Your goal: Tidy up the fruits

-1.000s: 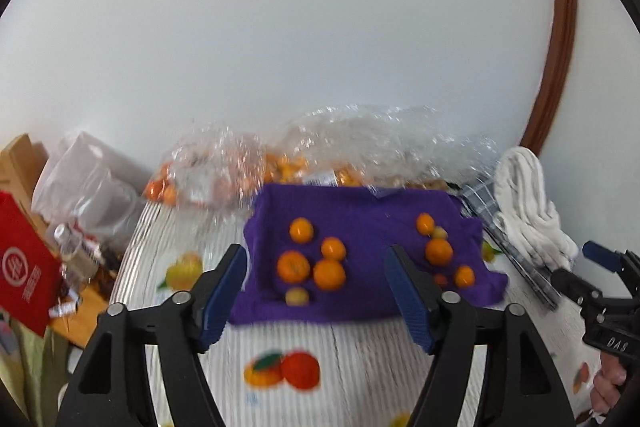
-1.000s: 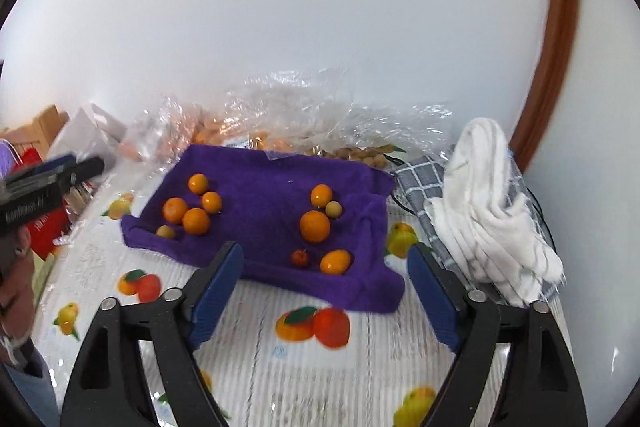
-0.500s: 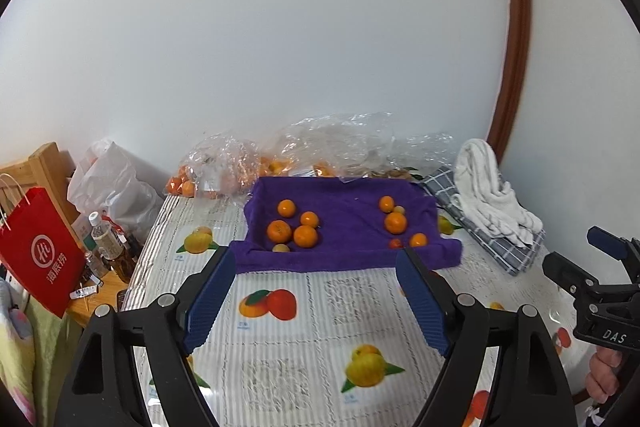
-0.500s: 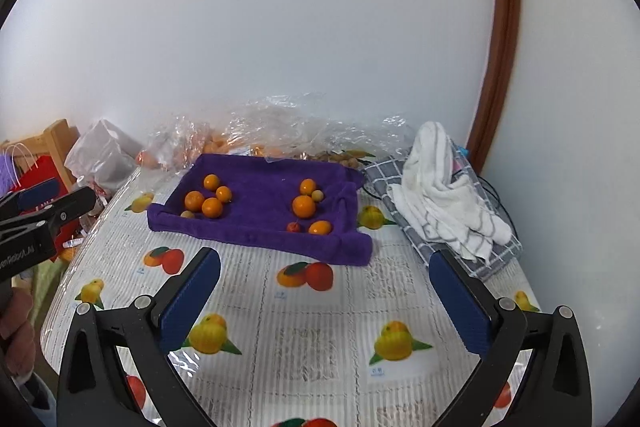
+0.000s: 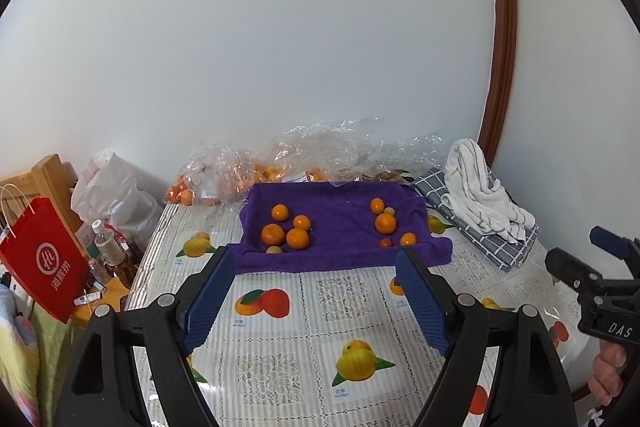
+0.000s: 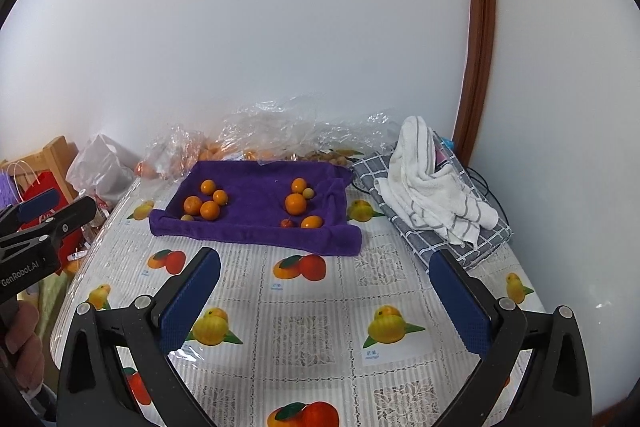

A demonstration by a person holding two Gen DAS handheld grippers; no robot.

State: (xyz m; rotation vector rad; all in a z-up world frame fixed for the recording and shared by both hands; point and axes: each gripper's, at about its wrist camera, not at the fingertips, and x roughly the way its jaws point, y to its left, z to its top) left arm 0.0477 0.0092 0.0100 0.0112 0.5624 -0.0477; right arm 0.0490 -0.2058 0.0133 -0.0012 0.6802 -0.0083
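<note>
A purple towel point(image 5: 340, 227) point(image 6: 256, 195) lies at the far side of the table, with two groups of fruit on it. The left group point(image 5: 286, 229) point(image 6: 204, 203) has several oranges and one small pale fruit. The right group point(image 5: 386, 223) point(image 6: 298, 205) has oranges, a pale fruit and a small red fruit. My left gripper point(image 5: 316, 301) is open and empty, well short of the towel. My right gripper point(image 6: 324, 301) is open and empty, also short of the towel. Each gripper shows at the edge of the other's view.
Clear plastic bags of oranges point(image 5: 224, 179) point(image 6: 240, 143) lie behind the towel against the wall. A white striped cloth point(image 5: 480, 187) point(image 6: 432, 183) on a grey checked cloth sits at right. A red paper bag point(image 5: 40, 259), bottles and a white bag stand left of the table.
Both grippers have pulled back and up from the towel, so the fruit now looks smaller and farther away and more of the fruit-patterned tablecloth shows. Both stay open.
</note>
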